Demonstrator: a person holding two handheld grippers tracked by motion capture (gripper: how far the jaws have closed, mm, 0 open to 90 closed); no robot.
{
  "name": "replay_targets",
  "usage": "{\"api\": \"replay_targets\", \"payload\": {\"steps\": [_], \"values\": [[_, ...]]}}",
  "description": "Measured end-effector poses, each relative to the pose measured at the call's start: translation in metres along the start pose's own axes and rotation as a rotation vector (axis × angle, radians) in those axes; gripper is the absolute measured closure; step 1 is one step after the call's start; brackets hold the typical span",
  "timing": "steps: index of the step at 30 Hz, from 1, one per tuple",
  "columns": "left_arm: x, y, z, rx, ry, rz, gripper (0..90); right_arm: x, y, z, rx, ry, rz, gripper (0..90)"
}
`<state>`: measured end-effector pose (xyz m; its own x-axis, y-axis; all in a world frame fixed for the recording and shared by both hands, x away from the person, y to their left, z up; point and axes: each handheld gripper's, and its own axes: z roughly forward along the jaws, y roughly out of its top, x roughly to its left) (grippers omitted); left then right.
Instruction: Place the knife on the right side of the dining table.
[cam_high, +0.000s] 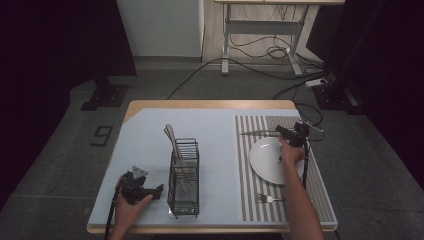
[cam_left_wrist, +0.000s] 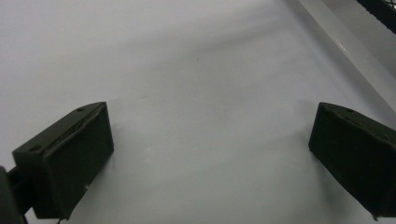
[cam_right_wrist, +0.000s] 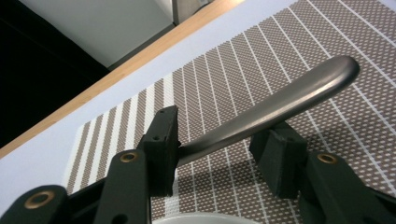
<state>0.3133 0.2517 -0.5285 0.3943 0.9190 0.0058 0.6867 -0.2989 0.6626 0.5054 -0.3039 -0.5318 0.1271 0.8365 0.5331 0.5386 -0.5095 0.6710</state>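
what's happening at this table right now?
A person is laying a place setting. The right gripper straddles a metal utensil handle on the striped placemat beyond the white plate; its jaws are apart. The left gripper rests open beside the wire caddy. A fork lies before the plate.

Left black two-jaw gripper (cam_high: 159, 190): lying low, jaws standing wide apart.
Right black two-jaw gripper (cam_high: 280, 131): reaching far forward on an outstretched forearm, jaws parted.

Table (cam_high: 210, 104), blue cover (cam_high: 145, 145), striped placemat (cam_high: 247, 200)
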Motion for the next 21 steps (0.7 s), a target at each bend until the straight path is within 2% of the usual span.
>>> {"api": "replay_targets", "payload": {"steps": [12, 21], "values": [[0.0, 0.0, 0.0, 0.0, 0.0, 0.0, 0.0, 0.0044, 0.0019, 0.0023, 0.048, -0.068, 0.014, 47.6], [0.0, 0.0001, 0.0, 0.001, 0.0, 0.0, 0.0, 0.0047, 0.0039, 0.0003, 0.073, -0.075, 0.014, 44.1]]}}
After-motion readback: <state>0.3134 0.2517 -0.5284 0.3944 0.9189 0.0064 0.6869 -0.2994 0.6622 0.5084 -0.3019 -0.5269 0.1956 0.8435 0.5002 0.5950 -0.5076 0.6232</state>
